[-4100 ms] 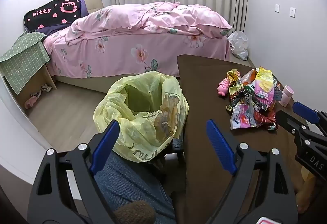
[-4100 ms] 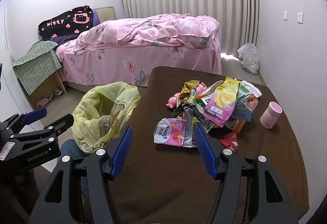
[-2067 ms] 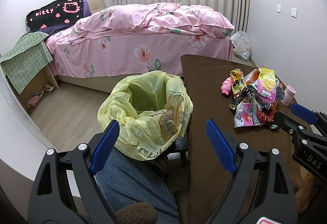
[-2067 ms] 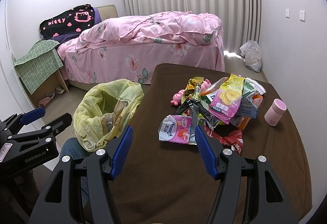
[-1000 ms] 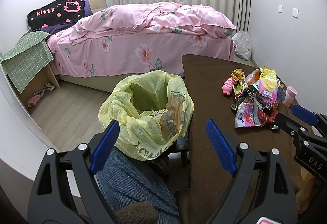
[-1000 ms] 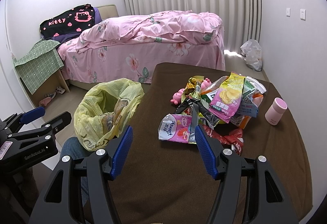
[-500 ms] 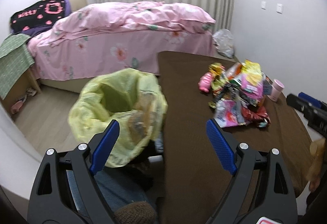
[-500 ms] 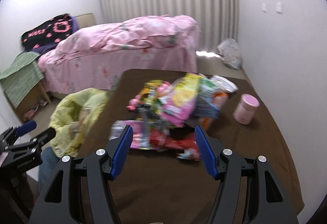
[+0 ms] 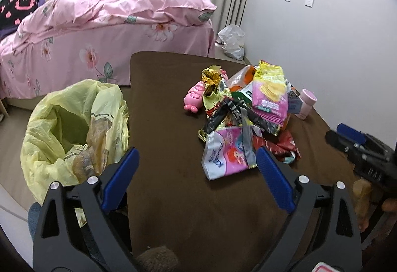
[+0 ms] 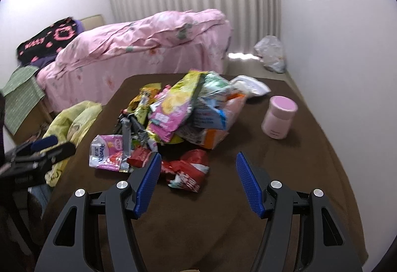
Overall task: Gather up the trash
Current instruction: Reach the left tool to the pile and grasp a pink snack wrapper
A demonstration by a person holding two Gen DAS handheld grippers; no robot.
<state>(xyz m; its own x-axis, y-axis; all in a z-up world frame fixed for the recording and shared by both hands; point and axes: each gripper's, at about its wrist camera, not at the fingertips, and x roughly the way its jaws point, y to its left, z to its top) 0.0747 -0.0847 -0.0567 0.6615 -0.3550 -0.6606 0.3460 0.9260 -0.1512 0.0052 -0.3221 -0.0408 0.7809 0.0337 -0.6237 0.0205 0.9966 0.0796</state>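
Observation:
A heap of snack wrappers (image 9: 250,108) (image 10: 183,110) lies on the brown table (image 9: 173,197) (image 10: 310,172). At its near edge are a pink tissue pack (image 9: 224,154) (image 10: 106,151) and a red wrapper (image 10: 191,167). An open yellow trash bag (image 9: 72,128) (image 10: 72,123) stands off the table's left side. My left gripper (image 9: 196,172) is open above the table, just short of the tissue pack. My right gripper (image 10: 198,175) is open too, with the red wrapper just beyond its left finger. Neither holds anything.
A pink cup (image 9: 306,103) (image 10: 279,120) stands right of the heap, and a pink toy (image 9: 194,98) lies at its left. A bed with a pink cover (image 9: 99,24) (image 10: 148,44) is behind the table. A white plastic bag (image 9: 232,41) (image 10: 270,53) sits by the far wall.
Both grippers have swung right and moved in over the table toward the wrappers. The trash bag has slid left in both views. Both stay open.

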